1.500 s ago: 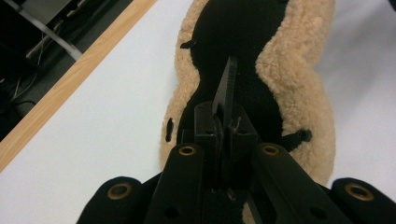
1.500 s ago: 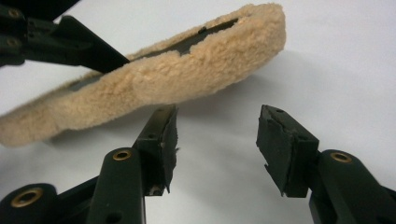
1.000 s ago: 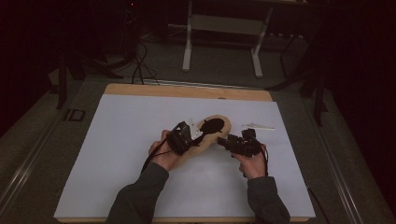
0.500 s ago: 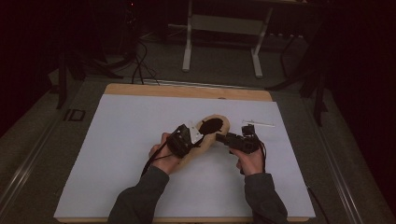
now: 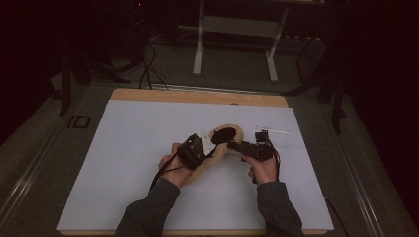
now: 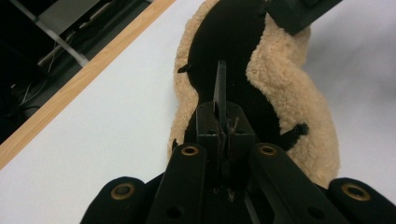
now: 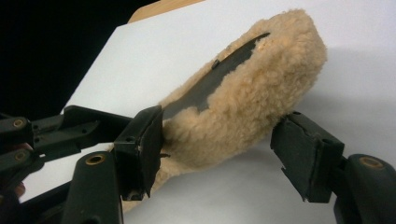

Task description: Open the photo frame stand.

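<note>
A tan fleece insole (image 5: pixel 226 135) with a black underside lies curled on the white table cover (image 5: pixel 138 163). My left gripper (image 5: pixel 207 148) is shut on its near end; in the left gripper view the closed jaws (image 6: pixel 219 122) pinch the black face of the insole (image 6: pixel 285 93). My right gripper (image 5: pixel 237 145) comes in from the right and stands open. Its two pads (image 7: pixel 144 144) straddle the fleecy edge of the insole (image 7: pixel 252 98) without pressing on it. The left gripper's arms (image 7: pixel 60 130) show at the left of the right gripper view.
A thin white stick (image 5: pixel 274 131) lies on the cover just beyond the right gripper. The table's wooden far edge (image 5: pixel 197 96) borders a dark floor with cables and a metal stand (image 5: pixel 200 44). White cover stretches widely to the left and front.
The right gripper has edged forward and left, bringing its open jaws around the insole's edge. The left gripper keeps its hold and has hardly moved.
</note>
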The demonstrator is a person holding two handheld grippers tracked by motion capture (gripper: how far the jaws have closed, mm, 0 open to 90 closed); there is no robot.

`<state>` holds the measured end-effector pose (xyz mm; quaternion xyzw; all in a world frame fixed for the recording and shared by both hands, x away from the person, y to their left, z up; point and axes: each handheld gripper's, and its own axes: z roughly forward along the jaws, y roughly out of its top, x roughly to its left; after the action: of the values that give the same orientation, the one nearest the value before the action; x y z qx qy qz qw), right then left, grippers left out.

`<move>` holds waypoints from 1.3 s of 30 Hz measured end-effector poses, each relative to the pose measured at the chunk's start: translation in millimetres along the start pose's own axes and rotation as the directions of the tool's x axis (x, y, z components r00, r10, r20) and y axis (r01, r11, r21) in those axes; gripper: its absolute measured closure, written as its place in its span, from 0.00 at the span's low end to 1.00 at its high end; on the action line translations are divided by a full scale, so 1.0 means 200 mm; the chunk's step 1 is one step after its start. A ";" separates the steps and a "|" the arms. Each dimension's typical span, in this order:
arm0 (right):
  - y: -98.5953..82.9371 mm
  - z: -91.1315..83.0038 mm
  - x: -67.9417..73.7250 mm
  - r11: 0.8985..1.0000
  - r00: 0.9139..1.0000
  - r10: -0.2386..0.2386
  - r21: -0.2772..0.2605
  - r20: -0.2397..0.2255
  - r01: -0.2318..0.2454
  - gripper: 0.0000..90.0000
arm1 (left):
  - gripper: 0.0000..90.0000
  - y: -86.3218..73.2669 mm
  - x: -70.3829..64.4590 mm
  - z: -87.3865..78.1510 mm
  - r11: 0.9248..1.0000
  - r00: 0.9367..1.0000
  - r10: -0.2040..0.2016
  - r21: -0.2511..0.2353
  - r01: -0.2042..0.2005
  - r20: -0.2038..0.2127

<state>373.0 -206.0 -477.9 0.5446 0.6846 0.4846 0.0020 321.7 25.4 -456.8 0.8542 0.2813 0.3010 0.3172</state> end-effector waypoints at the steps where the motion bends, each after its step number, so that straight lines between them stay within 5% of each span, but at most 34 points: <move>1: 0.00 0.00 0.00 1.000 1.000 0.005 0.000 -0.002 -0.005 0.38 | 0.98 0.00 0.00 0.00 1.000 1.000 0.004 -0.003 -0.004 0.000; 20: 0.01 0.01 -0.02 0.997 0.998 0.069 0.032 -0.013 -0.069 0.42 | 0.98 0.01 -0.06 -0.03 0.998 0.999 0.003 -0.063 -0.001 0.033; 30: 0.02 -0.01 0.01 0.999 0.999 0.040 -0.002 -0.021 -0.040 0.50 | 0.93 0.00 -0.07 -0.06 0.996 0.997 -0.030 -0.086 0.036 0.066; 36: 0.02 -0.02 0.04 1.000 1.000 0.019 -0.013 -0.020 -0.019 0.54 | 0.84 -0.01 -0.05 -0.09 0.994 0.989 -0.056 -0.089 0.068 0.136; 39: 0.02 -0.02 0.04 1.000 1.000 0.012 -0.015 -0.017 -0.012 0.55 | 0.75 -0.01 -0.03 -0.11 0.989 0.974 -0.083 -0.102 0.107 0.212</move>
<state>371.7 -202.5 -469.0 0.5444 0.6776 0.4944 -0.0025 301.4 30.8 -447.0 0.8472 0.2699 0.2101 0.4065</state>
